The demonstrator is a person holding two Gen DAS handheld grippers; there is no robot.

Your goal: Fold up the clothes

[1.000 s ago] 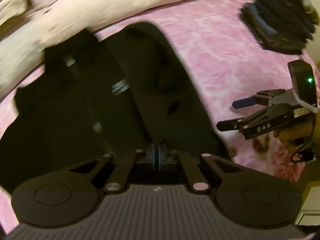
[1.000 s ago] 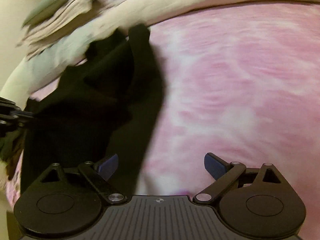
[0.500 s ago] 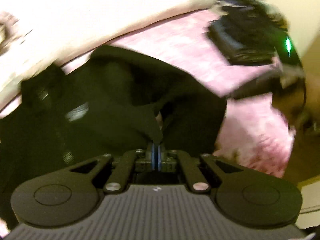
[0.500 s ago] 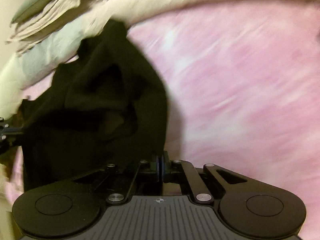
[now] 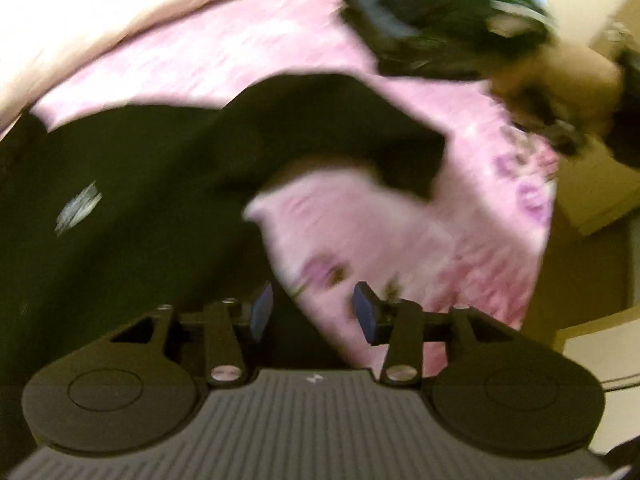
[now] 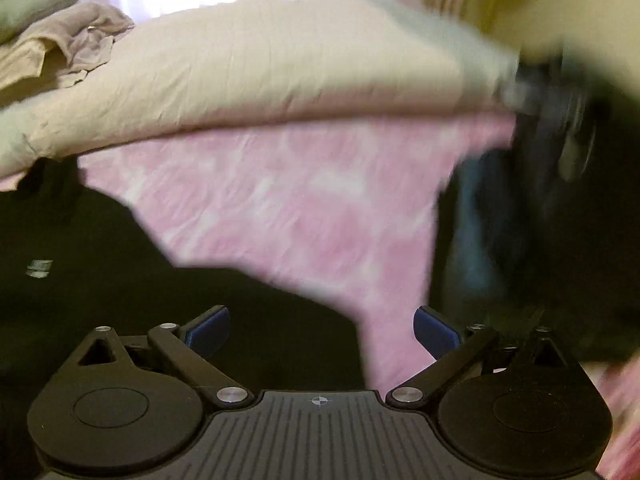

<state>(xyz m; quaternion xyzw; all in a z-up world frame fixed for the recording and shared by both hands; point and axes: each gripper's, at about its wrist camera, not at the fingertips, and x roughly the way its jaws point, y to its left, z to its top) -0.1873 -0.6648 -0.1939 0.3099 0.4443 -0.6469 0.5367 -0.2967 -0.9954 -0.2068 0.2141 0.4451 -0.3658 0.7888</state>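
Note:
A black garment (image 5: 132, 184) with a small white label lies on the pink bedsheet (image 5: 360, 232), one sleeve stretched out to the right. My left gripper (image 5: 312, 312) is open just above the garment's edge, its blue pads apart with nothing between them. In the right wrist view the same black garment (image 6: 120, 288) fills the lower left, and my right gripper (image 6: 322, 330) is open wide over its edge and the pink bedsheet (image 6: 300, 200). The picture is blurred by motion.
A pile of dark clothes (image 5: 432, 32) sits at the far right of the bed, seen also as a dark pile (image 6: 532, 240). A cream duvet (image 6: 260, 72) runs along the back, with beige clothes (image 6: 68, 48) heaped on it. A hand (image 5: 552, 80) holds the other gripper at upper right.
Both grippers were shut on the black garment half a second ago and have since opened and let it go. The garment now lies spread on the sheet, sleeve out to the right.

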